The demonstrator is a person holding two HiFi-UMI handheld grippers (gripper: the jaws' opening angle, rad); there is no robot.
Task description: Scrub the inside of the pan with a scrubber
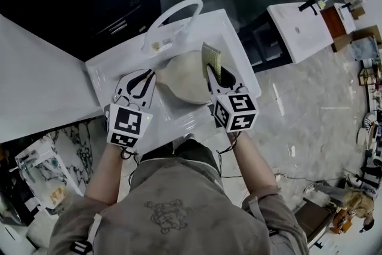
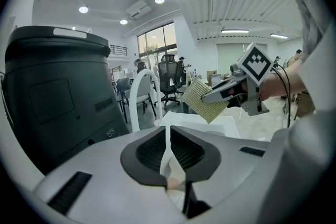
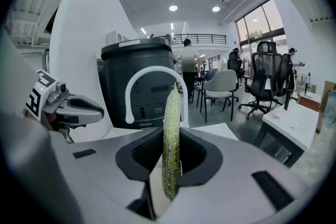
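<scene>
1. Bends over a white rectangular sink basin fitted with a white arched tap, a two-jaw gripper in each hand.
2. Pinches with the left gripper the left edge of a pale cream round pan, jaws drawn narrow onto it.
3. Shows, in the left gripper view, only a thin white rim caught edge-on between those jaws.
4. Has the pan lying inside the basin, just in front of the tap's foot and between the two grippers; cannot tell from above whether flat or tipped.
5. Clamps with the right gripper a flat yellow-green woven scrubber pad, jaws closed tight on its lower end, the pad standing up on edge beyond them.
6. Holds that pad at the pan's right side, over the basin; cannot tell whether touching the pan.
7. Faces, beyond the sink, a bulky dark grey unit with a rounded lid, seen in both gripper views.
8. Works in a bright open office: black mesh chairs and a pale grey chair behind the tap, a white tabletop to the right, a glossy marbled floor underfoot.
9. Wears a grey-beige top, forearms bare.
</scene>
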